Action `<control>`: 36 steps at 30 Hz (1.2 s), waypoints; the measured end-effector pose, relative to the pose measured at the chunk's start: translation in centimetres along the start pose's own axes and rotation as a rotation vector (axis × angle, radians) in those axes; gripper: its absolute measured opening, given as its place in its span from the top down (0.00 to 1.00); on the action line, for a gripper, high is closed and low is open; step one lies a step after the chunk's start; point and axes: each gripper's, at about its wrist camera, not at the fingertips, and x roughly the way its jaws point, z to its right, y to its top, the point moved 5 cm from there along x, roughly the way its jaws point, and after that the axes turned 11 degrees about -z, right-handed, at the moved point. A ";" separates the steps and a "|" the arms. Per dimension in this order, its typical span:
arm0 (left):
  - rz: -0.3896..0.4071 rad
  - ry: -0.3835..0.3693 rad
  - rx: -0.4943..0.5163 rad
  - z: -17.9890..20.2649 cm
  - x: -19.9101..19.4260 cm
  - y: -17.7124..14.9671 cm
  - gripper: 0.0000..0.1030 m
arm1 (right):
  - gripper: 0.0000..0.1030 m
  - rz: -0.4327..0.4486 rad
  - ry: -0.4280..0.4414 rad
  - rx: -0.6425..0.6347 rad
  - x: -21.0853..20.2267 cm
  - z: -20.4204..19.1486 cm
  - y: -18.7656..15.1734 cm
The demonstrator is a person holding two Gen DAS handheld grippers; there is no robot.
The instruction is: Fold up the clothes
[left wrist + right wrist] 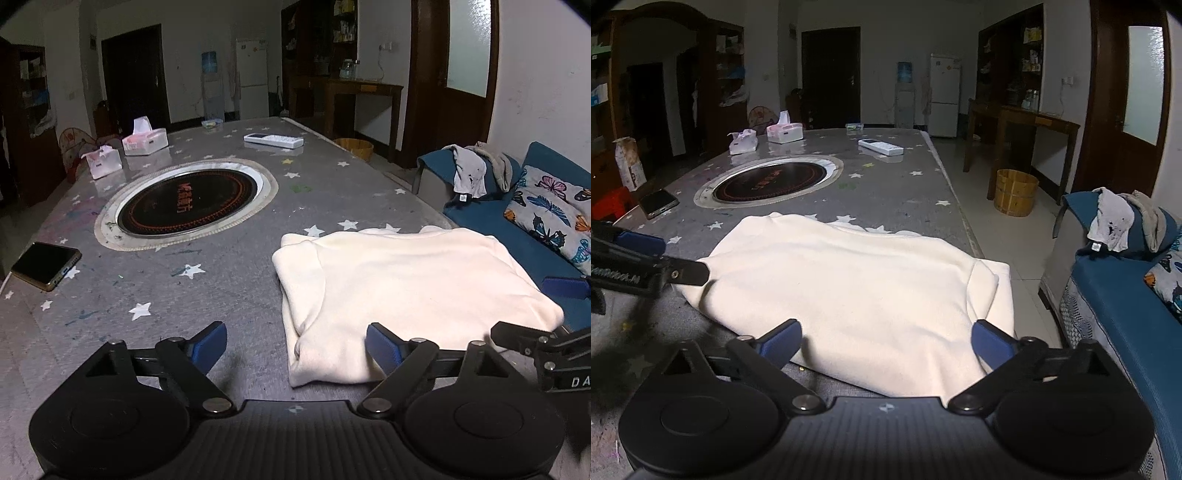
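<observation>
Left gripper jaws apart, soft cream garment — folded rectangle, star-print table

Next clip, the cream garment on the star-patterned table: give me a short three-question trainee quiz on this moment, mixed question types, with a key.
1. True or false: the left gripper is clamped on the cream garment.
2. What lies nearest the round cooktop: (a) phone, (b) remote, (c) wooden bucket?
3. Fill in: the right gripper has its fingers ____.

Key: 1 false, its fingers are apart and hold nothing; 2 a; 3 open, straddling the garment's near edge.
</observation>
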 end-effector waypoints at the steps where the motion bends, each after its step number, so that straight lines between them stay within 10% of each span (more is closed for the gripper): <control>1: 0.006 0.001 0.002 0.1 -0.3 -0.1 0.12 | 0.00 0.005 -0.008 0.002 -0.2 0.0 0.0; 36: 0.102 0.014 -0.032 0.5 -6.9 -5.7 0.00 | 0.00 0.104 -0.036 0.051 -5.7 -3.4 -3.6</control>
